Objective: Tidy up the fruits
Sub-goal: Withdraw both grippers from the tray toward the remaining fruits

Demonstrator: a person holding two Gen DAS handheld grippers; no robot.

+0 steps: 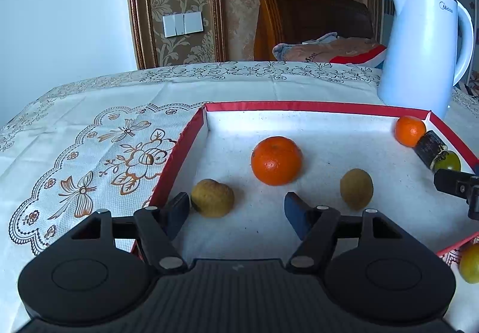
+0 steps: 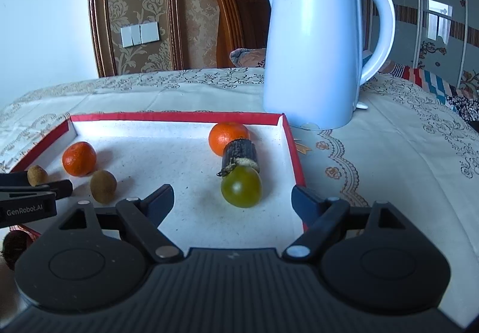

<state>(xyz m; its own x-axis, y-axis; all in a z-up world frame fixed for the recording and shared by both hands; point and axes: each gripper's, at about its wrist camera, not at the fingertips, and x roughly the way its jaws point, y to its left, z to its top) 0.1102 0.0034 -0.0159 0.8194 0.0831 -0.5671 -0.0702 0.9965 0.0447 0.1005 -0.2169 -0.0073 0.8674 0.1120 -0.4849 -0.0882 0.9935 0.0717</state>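
Observation:
A red-rimmed tray [image 1: 239, 106] with a white floor holds the fruits. In the left wrist view, a mandarin [image 1: 276, 160] lies mid-tray, with two brown longans [image 1: 212, 197] [image 1: 356, 189] nearer me. At the tray's right corner lie a second mandarin [image 1: 410, 131], a dark sugarcane piece [image 1: 431, 150] and a green tomato [image 1: 449, 163]. My left gripper [image 1: 236, 210] is open and empty over the tray's near left, beside the left longan. My right gripper [image 2: 232, 199] is open and empty, the green tomato [image 2: 241, 187] just beyond its fingertips; the sugarcane piece [image 2: 239, 154] lies behind it.
A white electric kettle [image 2: 314, 45] stands on the patterned tablecloth [image 1: 83, 153] just behind the tray's far right corner. A yellow-green fruit [image 1: 470, 263] lies outside the tray at the near right. A dark spiky fruit [image 2: 13, 246] lies outside its near left.

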